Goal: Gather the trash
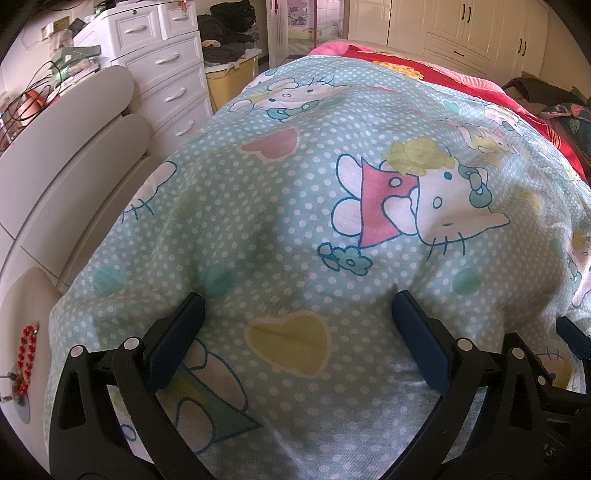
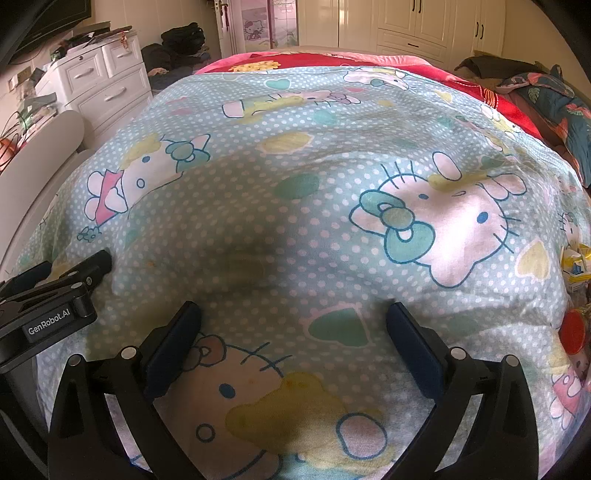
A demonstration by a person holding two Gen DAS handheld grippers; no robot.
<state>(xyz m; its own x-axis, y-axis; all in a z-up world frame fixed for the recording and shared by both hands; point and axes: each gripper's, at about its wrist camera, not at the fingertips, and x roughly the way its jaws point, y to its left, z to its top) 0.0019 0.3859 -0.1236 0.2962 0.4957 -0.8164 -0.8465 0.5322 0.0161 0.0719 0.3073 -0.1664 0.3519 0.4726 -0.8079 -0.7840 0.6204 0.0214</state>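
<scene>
Trash: a crumpled yellow-and-white wrapper [image 2: 575, 264] lies at the far right edge of the right wrist view, on the bed sheet [image 2: 295, 229]. Just below it a round red item [image 2: 572, 332], partly cut off by the frame; can't tell what it is. Neither shows in the left wrist view.

Right gripper [image 2: 293, 317] hangs over the sheet, fingers spread wide, nothing between them. It is well to the left of the wrapper, pointing along the bed. Left gripper [image 1: 298, 308] same state: fingers wide apart, empty, over a yellow heart print on the sheet [image 1: 295, 206]. From the right wrist view the left gripper's body [image 2: 51, 295] sits at the left edge, close beside the right one.

Sheet is light teal with white dots and cartoon cat prints, wrinkled, covering most of the bed. Red blanket [image 2: 369, 61] at the far end. Dark floral pillow [image 2: 554, 99] far right. White drawer unit [image 1: 162, 70] beside the bed on the left, clutter on top. Cream wardrobe doors [image 1: 461, 26] along the back wall.
</scene>
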